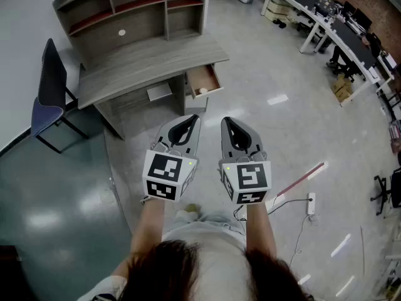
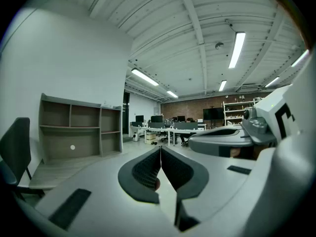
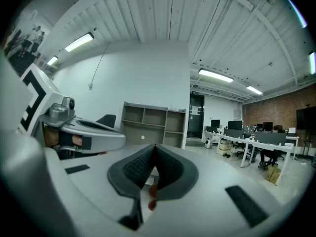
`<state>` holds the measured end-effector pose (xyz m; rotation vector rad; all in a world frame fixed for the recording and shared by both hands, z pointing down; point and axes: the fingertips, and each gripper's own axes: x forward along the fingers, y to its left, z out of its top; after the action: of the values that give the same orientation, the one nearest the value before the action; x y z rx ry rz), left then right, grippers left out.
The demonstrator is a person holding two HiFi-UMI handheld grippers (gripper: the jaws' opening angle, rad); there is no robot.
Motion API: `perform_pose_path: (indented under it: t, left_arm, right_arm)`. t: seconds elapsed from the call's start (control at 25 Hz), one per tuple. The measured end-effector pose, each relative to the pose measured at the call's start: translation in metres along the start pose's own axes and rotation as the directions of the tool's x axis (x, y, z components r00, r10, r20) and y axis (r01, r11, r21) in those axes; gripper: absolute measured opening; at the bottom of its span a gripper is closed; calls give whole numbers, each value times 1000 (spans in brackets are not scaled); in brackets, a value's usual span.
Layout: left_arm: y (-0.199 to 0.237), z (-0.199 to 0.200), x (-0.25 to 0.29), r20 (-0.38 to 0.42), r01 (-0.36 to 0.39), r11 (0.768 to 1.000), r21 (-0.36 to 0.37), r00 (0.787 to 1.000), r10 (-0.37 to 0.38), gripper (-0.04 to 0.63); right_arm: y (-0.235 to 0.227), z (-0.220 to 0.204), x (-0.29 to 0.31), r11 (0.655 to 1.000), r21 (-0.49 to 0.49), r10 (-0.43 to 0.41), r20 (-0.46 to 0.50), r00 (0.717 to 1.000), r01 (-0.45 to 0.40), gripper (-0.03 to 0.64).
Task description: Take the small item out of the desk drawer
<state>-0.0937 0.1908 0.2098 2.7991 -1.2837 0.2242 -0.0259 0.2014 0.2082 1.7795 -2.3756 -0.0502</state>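
Short of the bench [image 1: 144,61], I see left gripper [image 1: 191,119] and right gripper [image 1: 227,121] fingers [image 1: 182,130] closed, empty; small item [image 1: 202,91] in open drawer [image 1: 203,77].

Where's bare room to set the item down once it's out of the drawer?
The desktop is bare end to end, between the hutch and its front edge. The open drawer is narrow, with the small item near its front. A chair crowds the desktop's left end.
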Motion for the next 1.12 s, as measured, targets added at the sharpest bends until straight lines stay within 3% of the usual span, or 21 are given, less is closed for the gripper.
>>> perform_pose_path:
  t: [0.6,1.12]
  left_arm:
    - [53,-3,111,-18,-33,999,-14,999,32,17]
    - [104,2,209,-15,-125,991,-46,992,125,17]
  right_arm:
    - [-58,-18,101,999,-25,47,-4,999,-47,28]
    - [-121,-29,197,993,5,118,-3,993,-118,28]
